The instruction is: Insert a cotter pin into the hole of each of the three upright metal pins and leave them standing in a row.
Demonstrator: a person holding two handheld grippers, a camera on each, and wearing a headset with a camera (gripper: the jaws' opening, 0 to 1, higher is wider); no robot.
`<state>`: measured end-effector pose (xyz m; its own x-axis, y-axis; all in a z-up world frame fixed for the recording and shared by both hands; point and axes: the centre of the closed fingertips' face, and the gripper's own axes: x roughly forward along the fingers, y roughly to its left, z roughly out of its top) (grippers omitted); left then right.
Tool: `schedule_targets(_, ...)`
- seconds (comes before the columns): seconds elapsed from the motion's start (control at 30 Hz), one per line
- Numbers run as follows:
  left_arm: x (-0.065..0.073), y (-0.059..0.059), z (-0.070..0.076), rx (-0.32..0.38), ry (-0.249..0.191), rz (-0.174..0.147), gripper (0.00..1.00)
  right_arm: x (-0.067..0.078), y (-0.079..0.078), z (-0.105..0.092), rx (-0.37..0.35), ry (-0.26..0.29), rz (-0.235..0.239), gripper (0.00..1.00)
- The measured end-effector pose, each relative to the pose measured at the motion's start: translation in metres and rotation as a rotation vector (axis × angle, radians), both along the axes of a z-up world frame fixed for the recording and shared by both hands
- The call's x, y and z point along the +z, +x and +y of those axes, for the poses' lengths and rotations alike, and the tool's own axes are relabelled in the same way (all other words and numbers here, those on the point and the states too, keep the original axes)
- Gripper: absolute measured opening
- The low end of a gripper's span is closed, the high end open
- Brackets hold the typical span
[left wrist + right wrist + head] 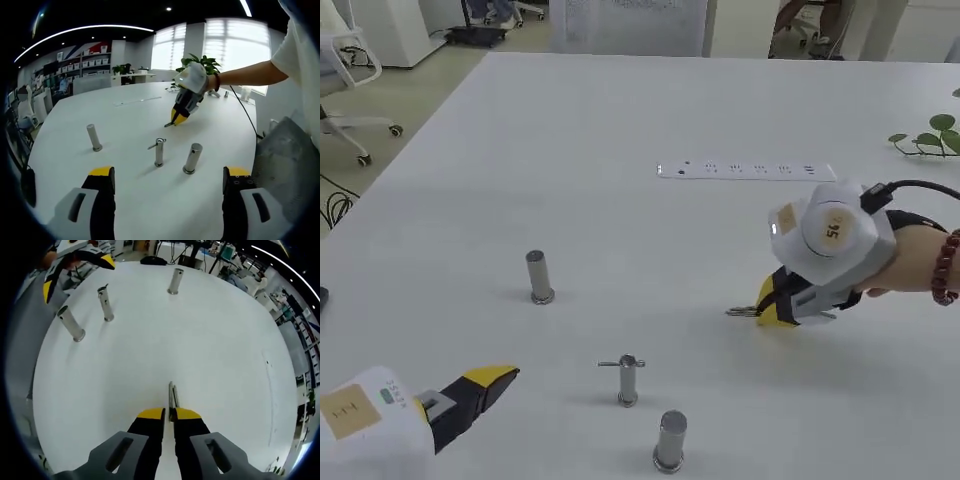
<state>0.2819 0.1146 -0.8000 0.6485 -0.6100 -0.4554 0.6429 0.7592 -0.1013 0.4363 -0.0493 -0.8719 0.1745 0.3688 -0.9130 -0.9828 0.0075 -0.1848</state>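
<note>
- My right gripper [169,412], mid-right in the head view, is clamped on a cotter pin [172,392] that juts past the tips along the jaws, roughly level as far as I can tell.
- My left gripper [170,172], at lower left, is spread wide and empty, nearer the row.
- Leftward stand the bare upper-left metal pin [538,275], the middle metal pin [627,385] with its fitted cotter pin [620,363], and the bare bottom metal pin [670,440].
- I judge the held pin must meet an upright crosswise.

Left gripper [495,380] agape, right gripper [765,311] clamped
</note>
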Motion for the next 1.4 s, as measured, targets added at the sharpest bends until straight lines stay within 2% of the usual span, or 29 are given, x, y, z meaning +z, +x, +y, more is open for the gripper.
schedule_targets(0.13,0.001,0.0,-0.001,-0.004,-0.004,-0.002,0.88,0.0,-0.001,0.0,-0.011,-0.005,0.034,0.09)
schedule_targets(0.33,0.002,0.0,-0.001,-0.005,-0.003,-0.004,0.87,-0.001,0.002,-0.001,-0.042,-0.014,0.111,0.07)
schedule_targets(0.43,0.003,0.0,-0.002,-0.008,-0.003,-0.006,0.87,0.0,0.0,0.0,-0.056,-0.015,0.128,0.07)
schedule_targets(0.9,0.003,0.0,0.002,-0.002,0.003,-0.005,0.85,0.004,-0.002,0.0,-0.07,0.001,0.102,0.03)
schedule_targets(0.97,0.005,0.001,0.002,0.0,0.0,-0.01,0.85,0.008,-0.002,0.004,-0.064,0.026,0.071,0.02)
schedule_targets(1.03,0.006,0.002,0.002,0.0,0.001,-0.013,0.84,0.012,-0.006,0.007,-0.062,0.049,0.076,0.02)
schedule_targets(1.4,0.012,0.005,0.003,0.014,-0.024,-0.009,0.78,0.028,-0.017,0.015,-0.008,0.072,0.008,0.02)
